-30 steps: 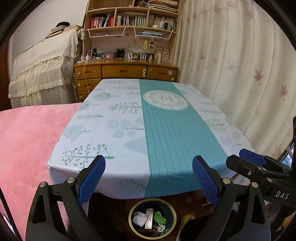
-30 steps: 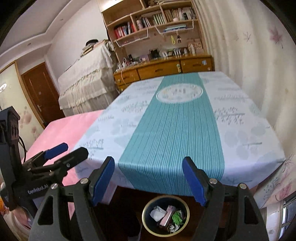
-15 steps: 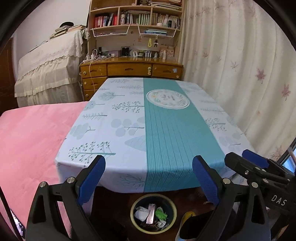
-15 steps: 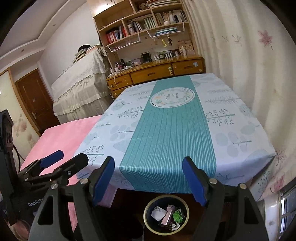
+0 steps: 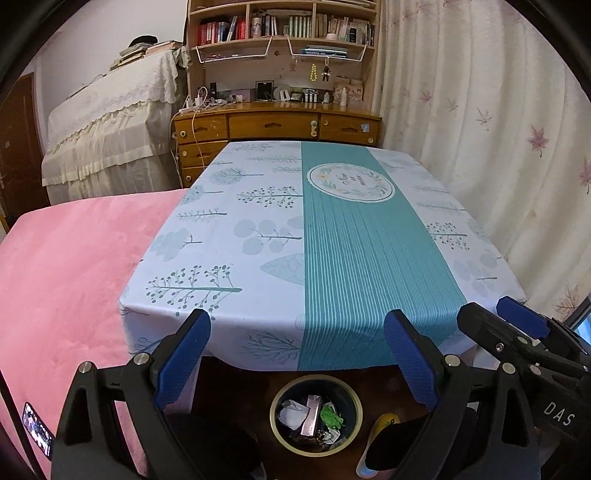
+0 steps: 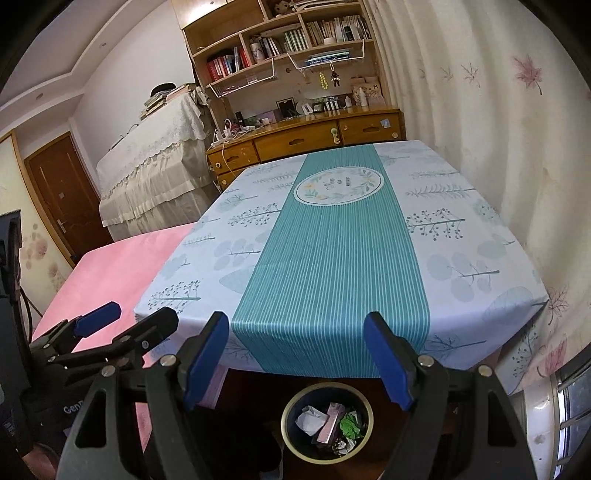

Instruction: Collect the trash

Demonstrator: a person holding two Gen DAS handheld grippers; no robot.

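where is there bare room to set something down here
The whole tablecloth is bare, from the near edge to the wooden drawers, between the pink bed and the curtain. The desk top behind is crowded with small items. The bin on the floor already holds trash. Both claws are open and empty.

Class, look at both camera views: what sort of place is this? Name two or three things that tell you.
Probably a bedroom or study in a home: a pink bed cover, a wooden bookshelf packed with books above a desk with drawers, and floral curtains beside a cloth-covered table.
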